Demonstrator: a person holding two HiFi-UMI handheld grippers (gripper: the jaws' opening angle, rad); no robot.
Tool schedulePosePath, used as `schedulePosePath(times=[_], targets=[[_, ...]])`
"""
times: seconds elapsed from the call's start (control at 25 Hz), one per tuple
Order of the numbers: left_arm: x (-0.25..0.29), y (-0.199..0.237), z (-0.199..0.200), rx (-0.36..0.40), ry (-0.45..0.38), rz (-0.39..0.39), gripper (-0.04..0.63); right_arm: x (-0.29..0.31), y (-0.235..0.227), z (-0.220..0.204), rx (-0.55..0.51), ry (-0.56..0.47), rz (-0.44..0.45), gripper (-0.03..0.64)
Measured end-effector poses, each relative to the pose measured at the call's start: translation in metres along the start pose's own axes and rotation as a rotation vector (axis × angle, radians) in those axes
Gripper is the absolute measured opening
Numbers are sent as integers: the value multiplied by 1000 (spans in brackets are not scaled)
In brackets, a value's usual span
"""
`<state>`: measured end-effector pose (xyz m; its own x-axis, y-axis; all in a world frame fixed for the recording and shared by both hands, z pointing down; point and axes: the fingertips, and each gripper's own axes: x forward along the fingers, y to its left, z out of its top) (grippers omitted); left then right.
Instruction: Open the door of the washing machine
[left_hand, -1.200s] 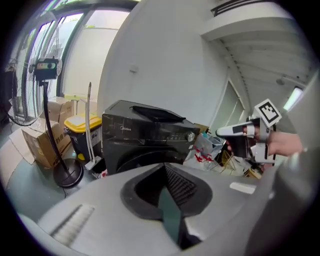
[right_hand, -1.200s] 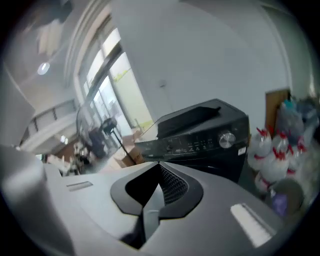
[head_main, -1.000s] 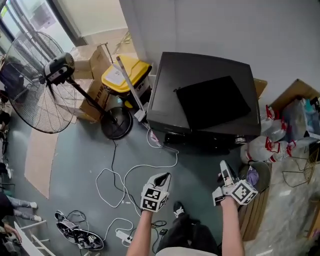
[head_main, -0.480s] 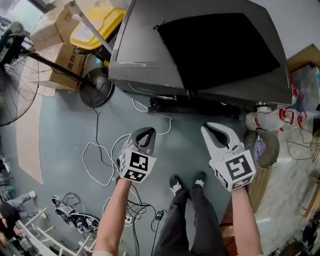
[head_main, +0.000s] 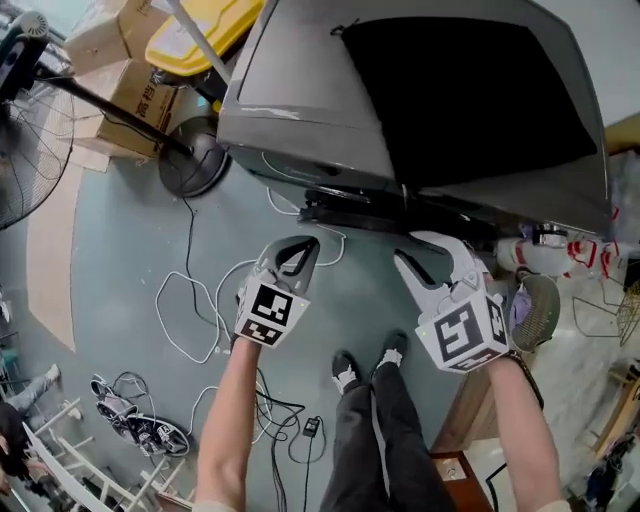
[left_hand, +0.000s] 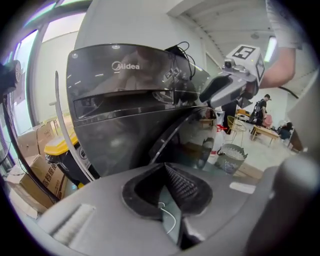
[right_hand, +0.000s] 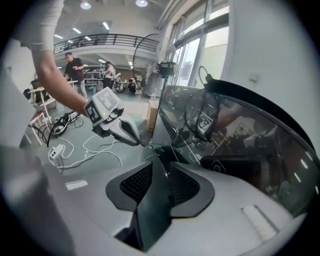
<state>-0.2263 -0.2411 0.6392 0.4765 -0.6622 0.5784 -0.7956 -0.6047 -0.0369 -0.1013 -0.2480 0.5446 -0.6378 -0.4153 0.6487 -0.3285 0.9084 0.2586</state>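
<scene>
The dark grey washing machine (head_main: 400, 90) fills the top of the head view, its front falling away below the top edge. In the left gripper view its round glass door (left_hand: 175, 135) curves just ahead of the jaws. My left gripper (head_main: 298, 250) hangs low in front of the machine's left half, shut and empty (left_hand: 167, 172). My right gripper (head_main: 420, 252) is beside it, facing the door's front; its jaws are opening with a narrow gap (right_hand: 159, 172) and nothing between them. Neither gripper touches the machine.
A standing fan (head_main: 30, 120) with a round base (head_main: 195, 160), a yellow bin (head_main: 195, 35) and cardboard boxes (head_main: 140, 95) stand left of the machine. White cables (head_main: 190, 300) lie on the floor. A basket (head_main: 535, 310) sits at the right. The person's feet (head_main: 365, 365) are below.
Both grippers have dropped and come closer to the machine's front. The right gripper has rolled over and its jaws have parted; the left stays shut.
</scene>
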Motion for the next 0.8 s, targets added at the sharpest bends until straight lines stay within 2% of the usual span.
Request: schedulePosePath(times=[0.12,0.16,0.32,0.36,0.48,0.72,0.8], targets=[[1,7,-1,9,2,6,58,9,-1,-9,-130,69,-5,114],[3,10,-1,14,12,9,78,13,-3,-12,-149,85,-11,120],[10,14,1,2,46,16,149,21,-1,-20,-118,77,-41,173],[15,14,1,17,60,5,172,21,-3,-19,-111,69,-54,173],[36,16,-8,123,126,-39,235,24,-7,-18,-87,67,-54,173],[61,7,-26,199,228,-171,244,25,0,-15,-76,35,-33,172],[66,5,-26,216,243,-179,244,26,-2,-14,-73,31,-35,172]])
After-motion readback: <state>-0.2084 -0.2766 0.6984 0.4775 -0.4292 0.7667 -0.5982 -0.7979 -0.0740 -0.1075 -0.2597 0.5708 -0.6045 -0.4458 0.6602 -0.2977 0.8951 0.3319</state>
